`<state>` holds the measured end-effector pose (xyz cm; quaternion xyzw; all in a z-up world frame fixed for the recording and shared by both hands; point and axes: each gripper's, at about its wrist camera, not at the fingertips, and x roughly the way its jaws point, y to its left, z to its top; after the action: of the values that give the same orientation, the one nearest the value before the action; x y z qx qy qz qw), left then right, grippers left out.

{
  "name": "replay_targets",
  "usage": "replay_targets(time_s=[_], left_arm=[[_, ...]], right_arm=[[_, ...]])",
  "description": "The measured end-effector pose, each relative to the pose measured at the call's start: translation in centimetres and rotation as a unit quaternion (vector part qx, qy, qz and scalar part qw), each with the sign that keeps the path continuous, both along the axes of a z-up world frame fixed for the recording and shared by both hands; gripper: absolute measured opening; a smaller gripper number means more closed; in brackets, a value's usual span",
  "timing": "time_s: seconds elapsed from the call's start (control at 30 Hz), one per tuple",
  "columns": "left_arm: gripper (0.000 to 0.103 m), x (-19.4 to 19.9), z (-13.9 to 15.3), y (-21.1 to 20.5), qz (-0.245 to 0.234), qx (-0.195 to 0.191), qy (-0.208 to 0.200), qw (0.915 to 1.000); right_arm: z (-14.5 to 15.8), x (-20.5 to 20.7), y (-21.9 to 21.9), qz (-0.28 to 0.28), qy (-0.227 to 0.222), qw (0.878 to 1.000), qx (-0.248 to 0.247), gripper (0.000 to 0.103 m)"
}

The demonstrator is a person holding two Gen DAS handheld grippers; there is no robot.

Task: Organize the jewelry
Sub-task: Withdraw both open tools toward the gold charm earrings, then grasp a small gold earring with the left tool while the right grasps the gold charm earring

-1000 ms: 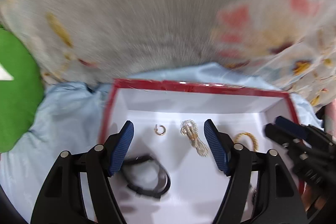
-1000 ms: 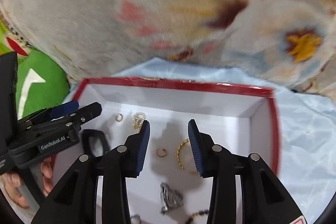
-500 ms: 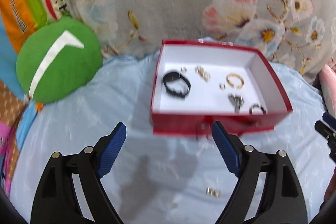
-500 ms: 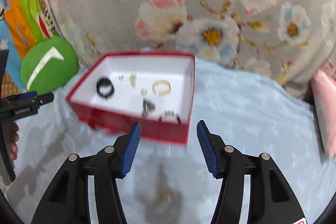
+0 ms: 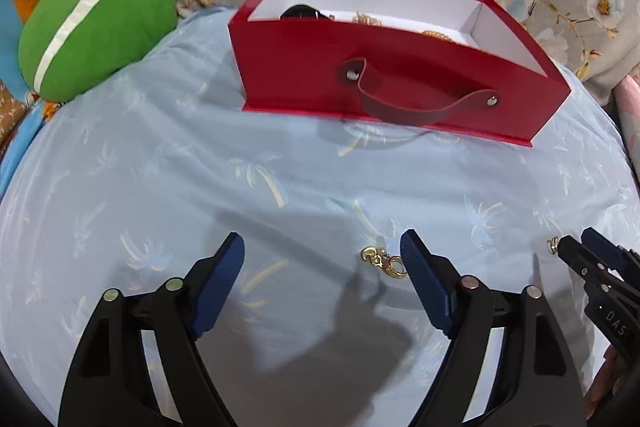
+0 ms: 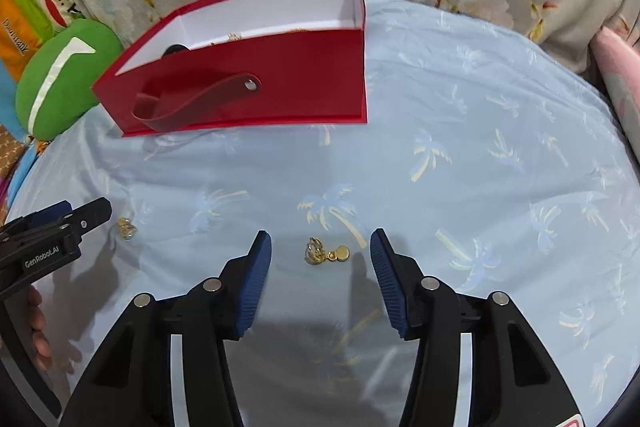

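where the red box (image 5: 400, 67) wall rises, jewelry (image 5: 366, 19) half hidden

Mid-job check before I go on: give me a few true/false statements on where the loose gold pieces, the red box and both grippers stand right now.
1. Both grippers are open and hold nothing. True: left gripper, right gripper.
2. A gold earring lies on the blue sheet between the right gripper's fingers. True.
3. The red box is empty. False: a black band and gold pieces show inside.
4. The left gripper is clamped on a gold clasp. False: the gold clasp lies loose on the sheet by its right finger.
5. The box's strap hangs down its front wall. True.
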<state>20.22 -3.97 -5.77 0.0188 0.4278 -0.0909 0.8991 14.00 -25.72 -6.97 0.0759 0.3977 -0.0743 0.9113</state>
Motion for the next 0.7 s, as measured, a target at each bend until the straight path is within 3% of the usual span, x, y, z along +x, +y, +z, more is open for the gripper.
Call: replay_targets(time_s=[0.2,0.37,0.43,0.5,0.7], left_arm=[[0.069,0.4,-1.4,-0.6,0.001,-0.004,0.021,0.9998],[0.063,0.4,-1.6,-0.7,-0.001,-0.006,0.006,1.0000],[0.055,0.4,-1.5,-0.4,-0.003,-0.011,0.003,0.9999],[0.036,0.5,-1.4,-0.2,-0.010,-0.020,0.004,0.9997],[0.006,0.1,-1.1,-0.2,-0.037,-0.034,0.011,0.9987]], right_arm=[[-1.3,0.2,-0.6,-0.012,0.012,0.999,0.029,0.036],[-1.3,0.4,-0.5,-0.013,0.010,0.999,0.033,0.024],[-1.3,0.6,-0.6,-0.014,0.008,0.999,0.036,0.019],[-1.3,0.6,-0.7,-0.015,0.007,0.999,0.034,0.017],[-1.1,0.5,-0.6,-0.016,0.002,0.999,0.038,0.013]])
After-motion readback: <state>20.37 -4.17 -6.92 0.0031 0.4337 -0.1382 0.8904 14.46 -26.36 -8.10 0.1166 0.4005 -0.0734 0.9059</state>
